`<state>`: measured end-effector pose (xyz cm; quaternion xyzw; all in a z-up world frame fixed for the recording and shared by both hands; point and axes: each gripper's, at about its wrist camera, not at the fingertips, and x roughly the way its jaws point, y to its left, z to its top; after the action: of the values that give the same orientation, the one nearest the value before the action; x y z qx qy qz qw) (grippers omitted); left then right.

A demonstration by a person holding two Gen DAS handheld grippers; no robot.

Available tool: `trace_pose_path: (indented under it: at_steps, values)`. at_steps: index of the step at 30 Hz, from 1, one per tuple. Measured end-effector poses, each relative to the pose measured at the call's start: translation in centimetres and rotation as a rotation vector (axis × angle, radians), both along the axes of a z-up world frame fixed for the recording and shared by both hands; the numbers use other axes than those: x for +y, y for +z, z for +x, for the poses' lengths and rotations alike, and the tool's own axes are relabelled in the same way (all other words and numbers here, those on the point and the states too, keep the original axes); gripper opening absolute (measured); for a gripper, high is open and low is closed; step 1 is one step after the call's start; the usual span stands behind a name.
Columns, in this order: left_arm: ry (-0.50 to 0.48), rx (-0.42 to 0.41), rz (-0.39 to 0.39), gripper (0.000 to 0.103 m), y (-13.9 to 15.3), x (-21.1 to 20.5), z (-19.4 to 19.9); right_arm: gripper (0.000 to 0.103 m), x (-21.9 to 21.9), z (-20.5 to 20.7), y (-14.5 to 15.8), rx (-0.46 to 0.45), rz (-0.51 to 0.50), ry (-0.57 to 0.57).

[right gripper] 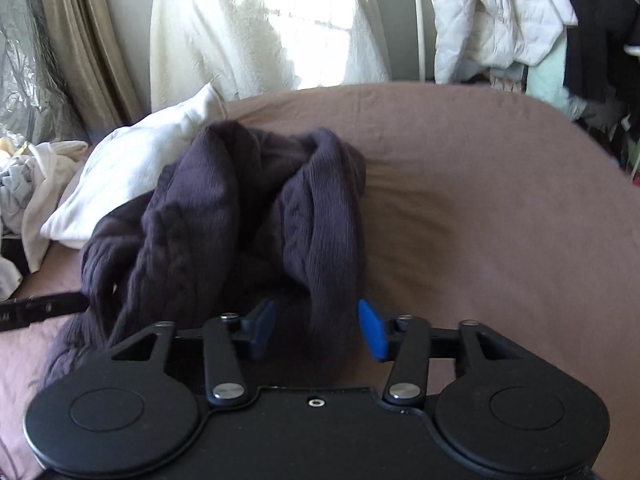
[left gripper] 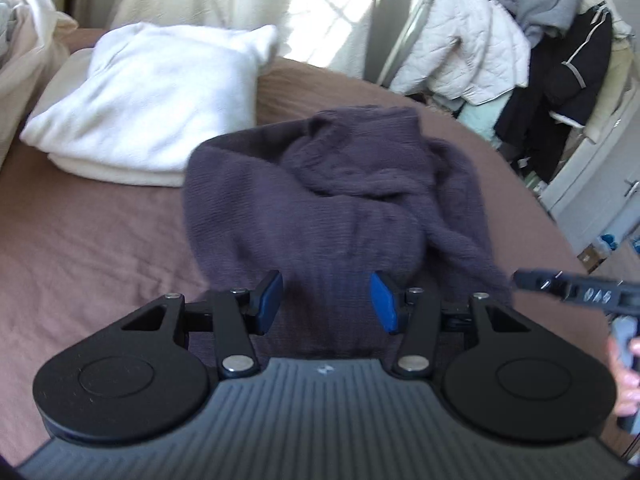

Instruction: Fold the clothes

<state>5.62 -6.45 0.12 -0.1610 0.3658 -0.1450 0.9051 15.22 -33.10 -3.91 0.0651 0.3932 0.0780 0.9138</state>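
A folded white garment (left gripper: 148, 104) lies at upper left of the left wrist view on a brown bedsheet (left gripper: 92, 240). At frame centre a dark purple knit sweater (left gripper: 332, 200) sits in a rumpled heap. The left gripper (left gripper: 326, 300), low in the frame, has its blue pads parted about halfway, with the sweater's near edge between them but no pad visibly pressing the knit. At the right edge the other tool's black finger pokes in beside a hand (left gripper: 624, 376).

In the right wrist view the same sweater (right gripper: 240, 216) fills centre-left, bunched in thick rolls. The right gripper (right gripper: 316, 328) is likewise part open, a roll of cloth lying between its pads and apparently loose.

The heap looks only just laid down and not yet flat. A good fold likely starts with each tool taking one corner of the near edge, biting a single layer only, then drawing the corners apart so the body spreads smooth. Pinching a whole roll risks dragging wrinkles into the fold.
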Motion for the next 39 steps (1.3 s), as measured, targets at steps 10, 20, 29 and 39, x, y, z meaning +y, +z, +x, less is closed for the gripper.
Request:
trace_pose_path:
  at_steps: [10, 20, 29, 39]
  values:
    - [-0.063, -0.004, 0.083, 0.069, -0.7, -3.9, 0.8, 0.062, -1.5, 0.6, -3.4, 0.054, 0.19, 0.071]
    - [-0.007, 0.037, 0.018, 0.076, -1.9, -3.4, 1.9, 0.067, -2.7, 3.5, -5.9, 0.058, 0.153, 0.092]
    - [-0.086, -0.017, 0.292, 0.008, -1.6, -6.4, 2.4, 0.011, -2.2, 7.5, -8.3, -0.086, 0.132, 0.143]
    - [0.273, -0.111, 0.396, 0.007, 4.0, 1.9, 5.3, 0.007, -3.1, 9.3, 2.1, -0.339, -0.278, 0.116]
